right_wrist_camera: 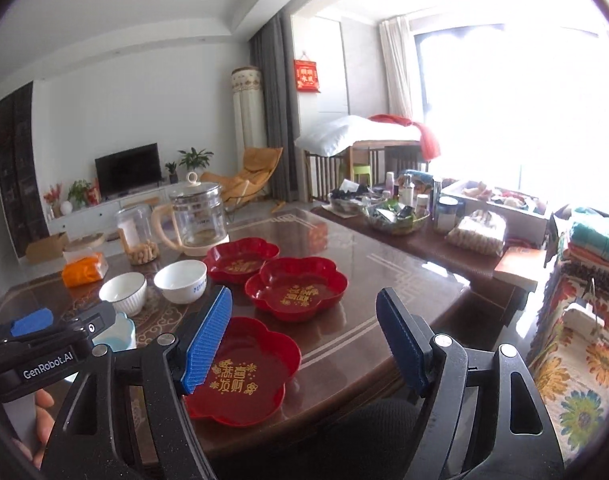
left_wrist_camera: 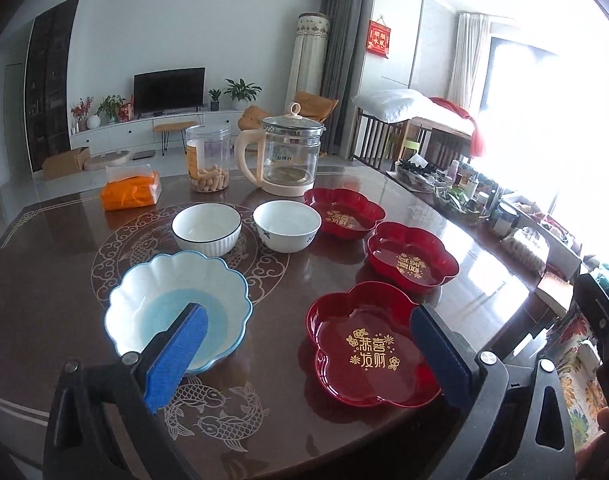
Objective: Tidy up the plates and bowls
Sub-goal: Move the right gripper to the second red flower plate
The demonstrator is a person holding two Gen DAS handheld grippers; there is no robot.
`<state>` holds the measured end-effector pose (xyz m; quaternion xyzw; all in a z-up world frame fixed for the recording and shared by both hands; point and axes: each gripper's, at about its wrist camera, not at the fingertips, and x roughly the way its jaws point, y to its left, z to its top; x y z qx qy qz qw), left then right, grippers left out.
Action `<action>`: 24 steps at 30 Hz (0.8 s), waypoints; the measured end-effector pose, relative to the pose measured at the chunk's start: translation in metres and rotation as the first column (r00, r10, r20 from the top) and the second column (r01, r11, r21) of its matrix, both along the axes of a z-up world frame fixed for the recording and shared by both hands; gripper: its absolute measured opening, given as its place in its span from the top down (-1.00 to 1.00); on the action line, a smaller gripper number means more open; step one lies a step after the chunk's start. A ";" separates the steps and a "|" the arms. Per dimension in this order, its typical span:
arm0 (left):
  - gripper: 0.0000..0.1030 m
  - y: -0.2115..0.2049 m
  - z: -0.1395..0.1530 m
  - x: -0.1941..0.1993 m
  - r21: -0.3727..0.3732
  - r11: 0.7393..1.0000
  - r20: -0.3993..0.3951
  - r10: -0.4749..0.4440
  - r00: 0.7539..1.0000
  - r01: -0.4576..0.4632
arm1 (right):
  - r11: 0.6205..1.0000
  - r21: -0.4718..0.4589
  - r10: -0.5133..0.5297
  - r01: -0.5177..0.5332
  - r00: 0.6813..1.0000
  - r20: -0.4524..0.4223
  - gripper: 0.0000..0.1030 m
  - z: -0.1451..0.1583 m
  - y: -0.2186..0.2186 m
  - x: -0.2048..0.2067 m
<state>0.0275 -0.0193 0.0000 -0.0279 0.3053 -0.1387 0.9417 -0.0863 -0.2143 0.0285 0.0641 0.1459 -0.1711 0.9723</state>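
Landmark: glass kettle, cream handle and base, standing at the far middle of the dark patterned table.

Left of the kettle: orange tissue pack at the far left, then a clear plastic jar with pale snacks at its bottom, just beside the kettle's handle.

In front of the kettle, left side: white ribbed bowl with a dark rim, and beside it a white bowl with blue marks. Nearer the camera and further left, a scalloped white-and-blue bowl. All three upright, apart from one another.

Left gripper: released, jaws wide, nothing between the pads. Its left pad shows in front of the scalloped bowl, the right pad in front of the nearest red plate; whether either pad touches the dishes is hard to judge from this angle, though they look raised above them.

Right of the kettle: three red flower-shaped plates with gold lettering in a row running toward the camera: far red plate, middle red plate, near red plate. Each lies flat and separate.

Right gripper: released, jaws standing apart, empty, hanging above the near red plate's right edge.

Far right of the kettle: a side counter crowded with bottles and baskets.
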 end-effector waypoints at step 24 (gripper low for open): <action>-0.96 0.014 -0.028 0.012 -0.088 0.994 -0.287 -0.084 0.954 0.061 | 1.000 0.028 0.011 -0.013 0.998 0.060 -0.52 -0.010 -0.005 -0.008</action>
